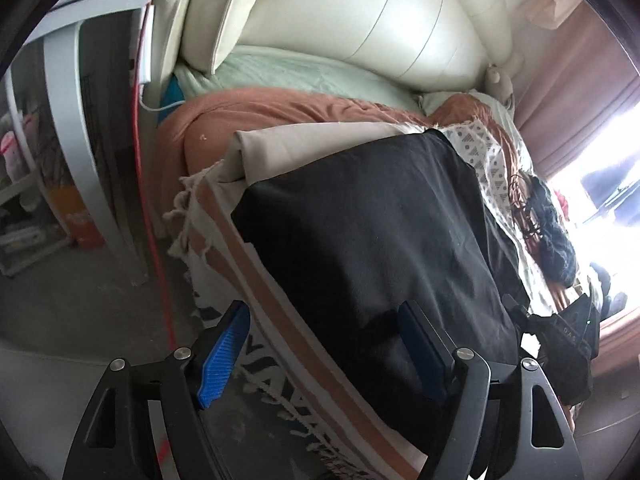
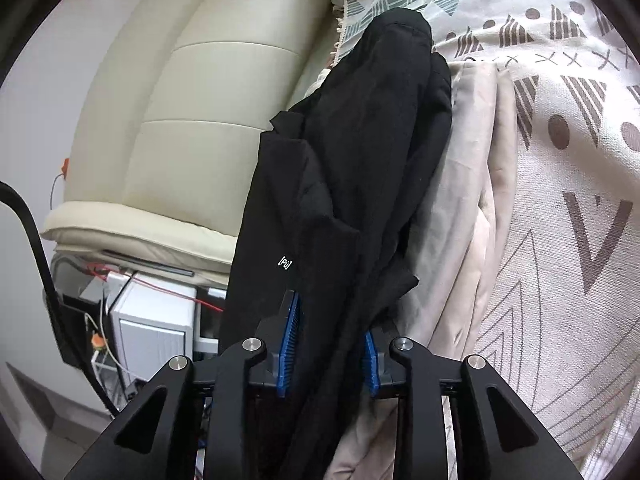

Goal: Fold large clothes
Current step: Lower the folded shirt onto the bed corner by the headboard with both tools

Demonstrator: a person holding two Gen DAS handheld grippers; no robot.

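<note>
Folding continues: your right tongs (image 2: 326,356) clasp the black garment (image 2: 360,152), long axis toward 12 o'clock; left tongs (image 1: 320,356) gape empty.

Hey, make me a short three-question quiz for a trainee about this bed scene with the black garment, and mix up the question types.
1. True or false: the left gripper has its jaws shut on the black fabric garment.
2. Multiple choice: what lies directly beneath the garment, as the right wrist view shows? A) a beige folded cloth B) a red towel C) a bare wooden floor
3. Fill in: the small white logo is printed on the ____ garment.

Key: 1 false, those jaws stand wide open with nothing gripped, while the garment runs between the jaws of the right gripper. 2 A. 3 black.
</note>
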